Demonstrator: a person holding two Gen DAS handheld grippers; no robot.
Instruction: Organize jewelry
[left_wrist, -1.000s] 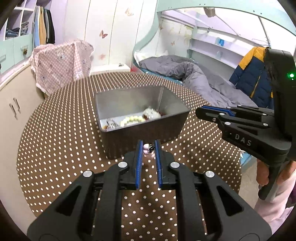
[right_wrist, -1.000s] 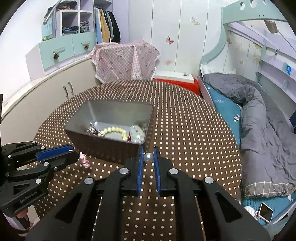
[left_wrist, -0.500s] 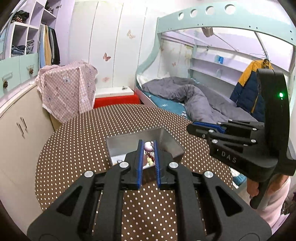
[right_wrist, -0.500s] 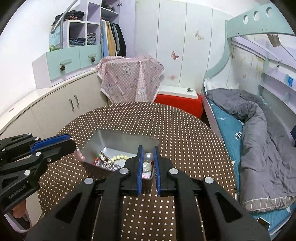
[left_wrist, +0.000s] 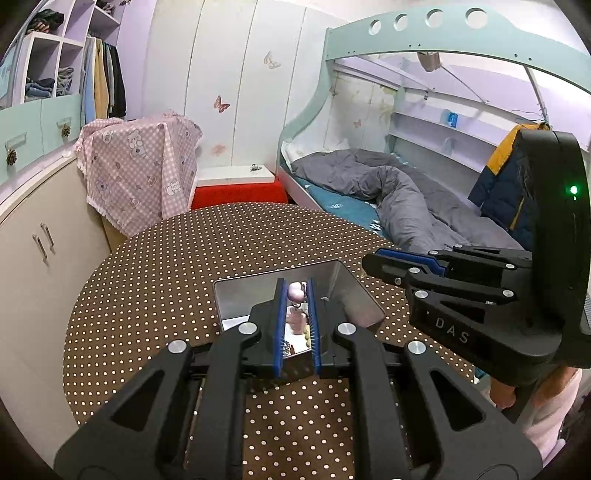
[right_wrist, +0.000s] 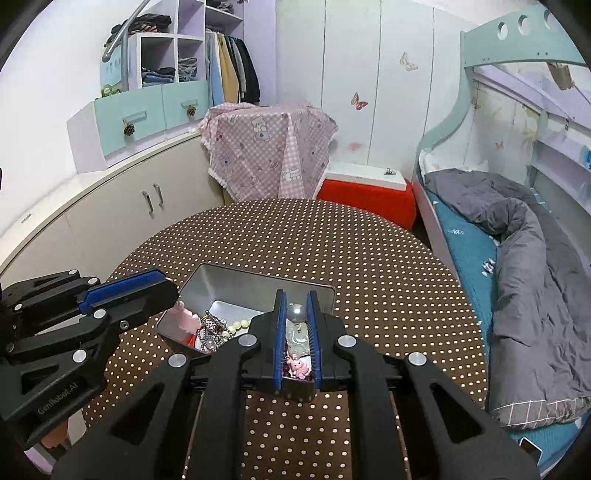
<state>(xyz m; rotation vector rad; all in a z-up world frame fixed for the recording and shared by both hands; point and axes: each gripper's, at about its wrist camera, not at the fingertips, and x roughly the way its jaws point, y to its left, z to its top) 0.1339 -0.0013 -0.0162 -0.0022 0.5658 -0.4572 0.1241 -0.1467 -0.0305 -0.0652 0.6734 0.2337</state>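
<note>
A grey metal tin (left_wrist: 343, 280) (right_wrist: 236, 280) stands on the brown dotted round table and holds several pieces of jewelry, among them a cream bead bracelet (right_wrist: 236, 325) and a silver chain (right_wrist: 210, 328). My left gripper (left_wrist: 295, 291) is shut on a pink charm earring (left_wrist: 296, 293) that dangles above the tin; it also shows in the right wrist view (right_wrist: 184, 317). My right gripper (right_wrist: 295, 312) is shut on a grey pearl piece (right_wrist: 296, 312) and is held over the tin's right part.
The round table (right_wrist: 369, 266) has a brown cloth with white dots. A bed with a grey duvet (right_wrist: 528, 258) is to the right. Cabinets (right_wrist: 110, 214) run along the left. A red box (right_wrist: 365, 199) stands behind the table.
Both grippers have risen from table level beside the tin to a spot above it, each still holding its piece. The tin looks smaller and lower in both views.
</note>
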